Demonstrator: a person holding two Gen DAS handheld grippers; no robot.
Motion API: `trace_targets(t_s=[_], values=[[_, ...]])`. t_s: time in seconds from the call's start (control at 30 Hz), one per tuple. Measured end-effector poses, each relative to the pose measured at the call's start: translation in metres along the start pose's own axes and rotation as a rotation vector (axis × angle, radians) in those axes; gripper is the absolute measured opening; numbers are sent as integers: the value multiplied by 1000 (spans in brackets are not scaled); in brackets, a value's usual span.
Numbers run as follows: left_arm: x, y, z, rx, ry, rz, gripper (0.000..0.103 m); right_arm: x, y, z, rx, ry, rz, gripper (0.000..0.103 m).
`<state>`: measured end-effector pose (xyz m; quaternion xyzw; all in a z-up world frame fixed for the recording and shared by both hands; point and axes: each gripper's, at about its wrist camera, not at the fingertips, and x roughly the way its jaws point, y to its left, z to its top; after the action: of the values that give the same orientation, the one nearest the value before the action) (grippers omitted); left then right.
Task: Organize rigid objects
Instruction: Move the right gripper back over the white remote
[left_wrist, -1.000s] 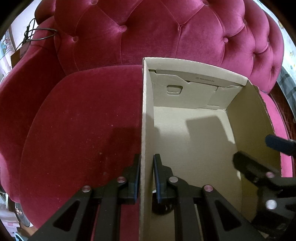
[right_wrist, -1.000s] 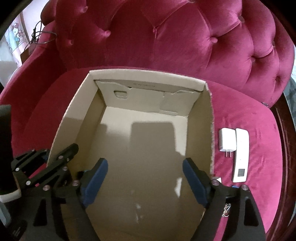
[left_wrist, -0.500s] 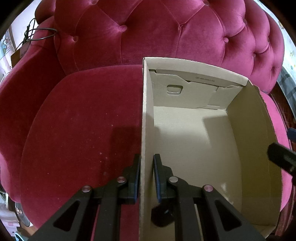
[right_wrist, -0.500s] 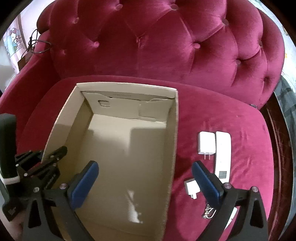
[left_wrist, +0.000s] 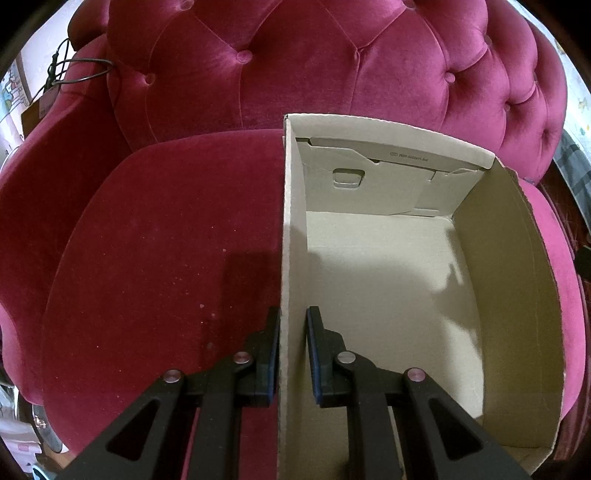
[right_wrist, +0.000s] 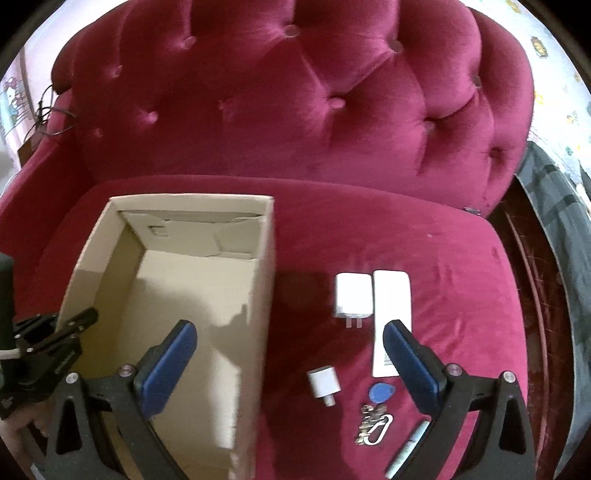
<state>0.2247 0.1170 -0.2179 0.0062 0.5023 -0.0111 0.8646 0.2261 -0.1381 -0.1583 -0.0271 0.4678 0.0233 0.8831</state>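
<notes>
Left wrist view: left gripper (left_wrist: 292, 354) is clamped on the left wall of the open cardboard box (left_wrist: 517, 295), one pad outside the wall, one inside, jaws nearly closed with only the wall between them. The box sits on the seat cushion (left_wrist: 159, 258) of a red velvet tufted sofa (left_wrist: 332, 66), toward the cushion's middle, its far wall close to the backrest. As much of the box floor as shows is bare; nothing is in it. A dark bit at the right edge of the frame cannot be identified.

Right wrist view: right gripper (right_wrist: 290, 350) has its jaws spread wide with nothing between them, hanging above the box's right wall and the cushion to the right of it. The loose items lie on the right half of the cushion, all outside the box: white charger (right_wrist: 352, 297) with its prongs toward the front edge, touching or just beside a long white remote (right_wrist: 389, 314); a small white adapter (right_wrist: 324, 382) nearer the front edge; a blue key fob (right_wrist: 380, 392) with a bunch of keys (right_wrist: 373, 424) below it; a white stick-like thing (right_wrist: 408, 450) at the front right, partly hidden behind the finger. The left gripper shows at the box's left wall.

Step, judged: the box is steadied and the first pick is being lined up; nothing is sorted yet. The next move calls for lowering the open jaws over one item, likely the adapter or charger, squaring the pads to its flat sides, closing, then carrying it over the right wall into the box.
</notes>
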Motion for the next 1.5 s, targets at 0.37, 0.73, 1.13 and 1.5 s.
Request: trace_targets(t_s=[0.37,0.73,1.13,1.5], values=[[0,0,0,0,0,-1,15,20,-60,1,46,-18,-87,103],[-1,1,1,1,1,-1,15,75,-100,-19,65,38,-112,103],[0,-1,1,8,5,6,15,121,-114,-35,51,95,-99,101],[2,-2,1,11,14,13,15,143,-124,-33,58,117,-93,93]])
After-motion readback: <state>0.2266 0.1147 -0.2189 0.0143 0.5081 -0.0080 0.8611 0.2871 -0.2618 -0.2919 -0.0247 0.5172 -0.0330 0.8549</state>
